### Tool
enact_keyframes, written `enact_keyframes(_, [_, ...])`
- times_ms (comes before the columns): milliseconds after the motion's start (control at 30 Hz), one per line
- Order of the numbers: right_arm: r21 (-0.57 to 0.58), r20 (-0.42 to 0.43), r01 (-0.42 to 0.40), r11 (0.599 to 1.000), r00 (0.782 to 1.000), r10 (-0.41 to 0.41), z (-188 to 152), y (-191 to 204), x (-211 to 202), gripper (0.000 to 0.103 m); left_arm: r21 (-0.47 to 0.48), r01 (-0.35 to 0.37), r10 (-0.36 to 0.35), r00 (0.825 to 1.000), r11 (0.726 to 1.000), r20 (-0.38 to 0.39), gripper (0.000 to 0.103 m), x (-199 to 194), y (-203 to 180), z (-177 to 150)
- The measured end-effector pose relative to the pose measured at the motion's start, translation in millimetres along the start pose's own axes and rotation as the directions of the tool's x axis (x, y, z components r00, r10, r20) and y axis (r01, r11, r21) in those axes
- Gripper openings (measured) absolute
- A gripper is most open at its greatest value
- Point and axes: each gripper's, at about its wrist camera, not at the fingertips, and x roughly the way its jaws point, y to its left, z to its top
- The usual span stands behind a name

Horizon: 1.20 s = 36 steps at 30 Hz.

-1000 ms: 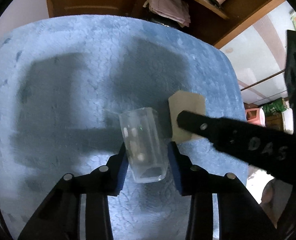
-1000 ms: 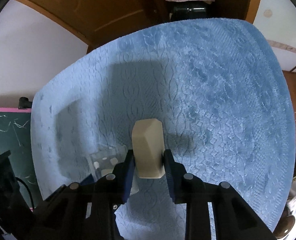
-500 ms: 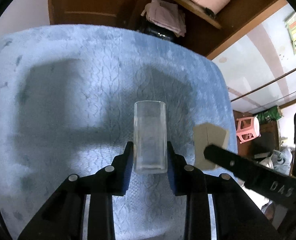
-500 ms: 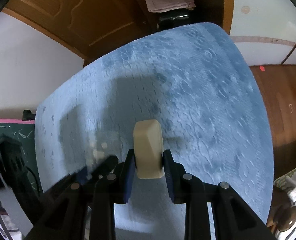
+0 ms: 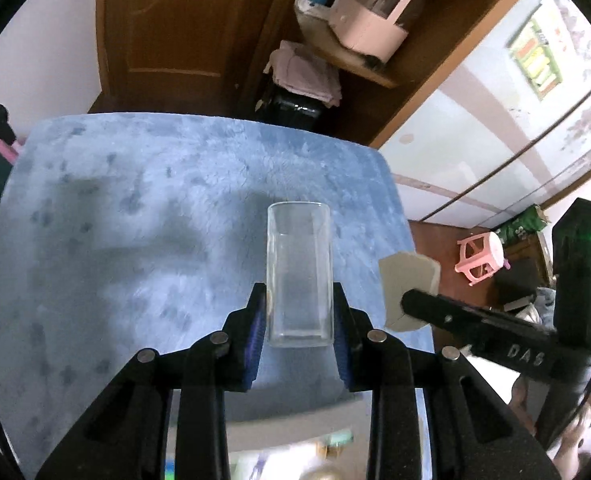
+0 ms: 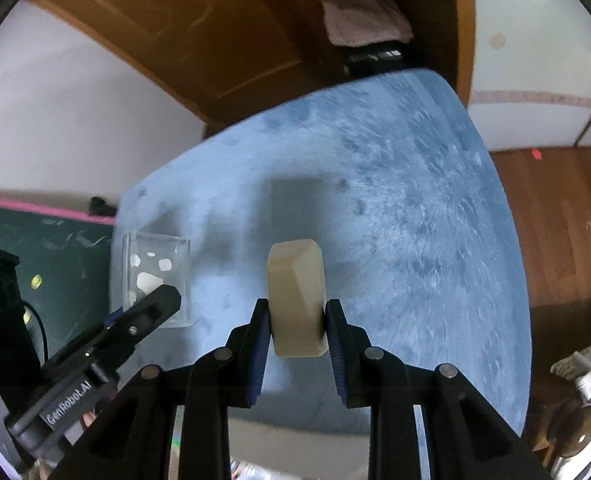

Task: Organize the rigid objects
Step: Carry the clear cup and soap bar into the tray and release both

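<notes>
Carry step: your left gripper [image 5: 298, 312] was clamped on the clear glass box [image 5: 299, 276] and your right gripper [image 6: 297, 328] on the beige block [image 6: 296, 300], both above the blue-covered desk [image 5: 115, 240]'s near edge; next you needed set-down spots

A: What is the clear box [image 5: 299, 276] made of?
B: It looks like glossy, see-through plastic, smooth-walled, with bright glints on it in the right wrist view.
A: And the beige block [image 6: 295, 300]?
B: Matt and smooth, like unglazed plastic or resin; I cannot tell which.
A: The surface below?
B: The tabletop [image 5: 135, 220] wears a blue plush cloth, soft and nubbly.
A: The fingers [image 5: 255, 320]?
B: Matt black plastic with ribbed blue pads and shiny metal pins. The door [image 5: 167, 28] behind is varnished wood.
</notes>
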Motion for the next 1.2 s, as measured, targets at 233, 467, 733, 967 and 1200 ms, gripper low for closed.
enact_keyframes(233, [-0.116,0.029,-0.054,0.992,0.998,0.057,-57.4,27.9,-66.3,0.027,0.033,-0.008,0.008,1.0,0.999,-0.015,0.032,-48.9,-1.7,-47.0])
enact_keyframes(467, [-0.187,-0.001,-0.045,0.981,0.999,0.045,-132.9,35.9,-88.4,0.027,0.091,0.008,0.0,0.996,0.996,-0.084,0.032,-68.0,-12.6,-110.1])
enact_keyframes(733, [-0.179,-0.07,0.051,0.983,0.995,-0.064,-210.5,20.1,-52.1,0.028,0.189,-0.059,0.099,0.973,0.98,-0.21,0.032,-45.8,-14.5,-192.0])
enact_keyframes(967, [-0.123,-0.123,0.141,0.982,0.98,-0.156,-253.5,5.5,-14.6,0.028,0.252,-0.14,0.203,0.947,0.958,-0.248,0.032,-25.6,0.2,-234.4])
enact_keyframes(1200, [-0.14,-0.113,0.197,0.971,0.97,-0.213,-266.4,10.9,-2.9,0.028,0.232,-0.163,0.222,0.94,0.959,-0.26,0.033,-17.1,18.6,-252.1])
